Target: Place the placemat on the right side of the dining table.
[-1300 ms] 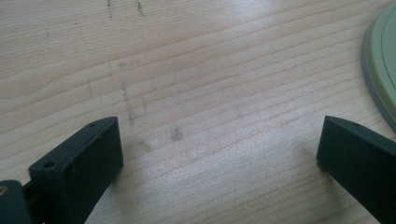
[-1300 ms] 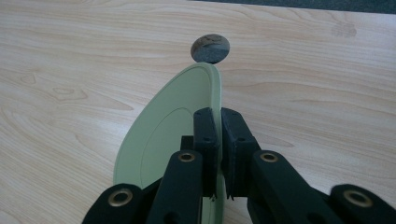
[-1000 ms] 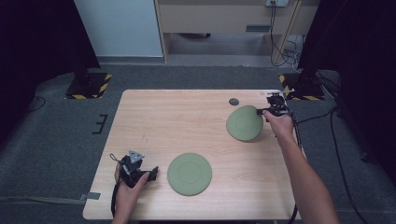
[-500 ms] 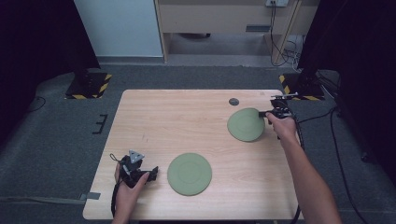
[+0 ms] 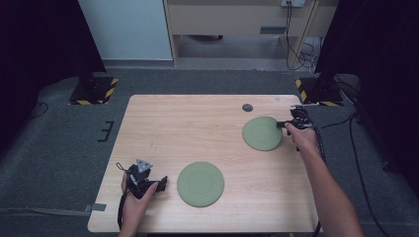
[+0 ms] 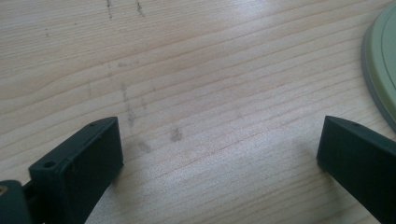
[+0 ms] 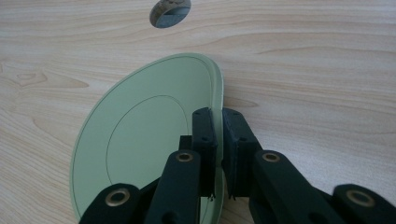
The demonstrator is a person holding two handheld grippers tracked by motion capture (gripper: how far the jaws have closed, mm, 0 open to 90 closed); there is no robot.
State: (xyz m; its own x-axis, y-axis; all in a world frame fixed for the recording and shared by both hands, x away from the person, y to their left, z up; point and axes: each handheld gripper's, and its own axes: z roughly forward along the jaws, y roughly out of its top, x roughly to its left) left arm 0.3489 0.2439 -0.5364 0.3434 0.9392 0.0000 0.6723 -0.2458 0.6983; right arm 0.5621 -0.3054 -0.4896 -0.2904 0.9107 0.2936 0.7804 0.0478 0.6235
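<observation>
Two round green plates are on the wooden table [image 5: 197, 128]. One plate [image 5: 200, 183] lies flat near the front, and its rim [image 6: 380, 60] shows at the right edge of the left gripper view. My left gripper [image 5: 161, 183] [image 6: 215, 154] rests on the wood just left of that plate, jaws wide open with nothing between them. The other plate [image 5: 262, 133] [image 7: 140, 140] sits at the right side, tilted, its right rim raised. My right gripper [image 5: 284, 124] [image 7: 218, 140] is shut on that raised rim.
A round cable hole [image 5: 247, 107] [image 7: 170, 10] pierces the tabletop just beyond the held plate. The table's right edge runs close beside the right hand. Cables and black stand bases with yellow stripes lie on the grey floor behind the table.
The right gripper has lowered the held plate, which now lies flatter, and has shifted slightly right and toward the person. The left gripper and front plate have not moved.
</observation>
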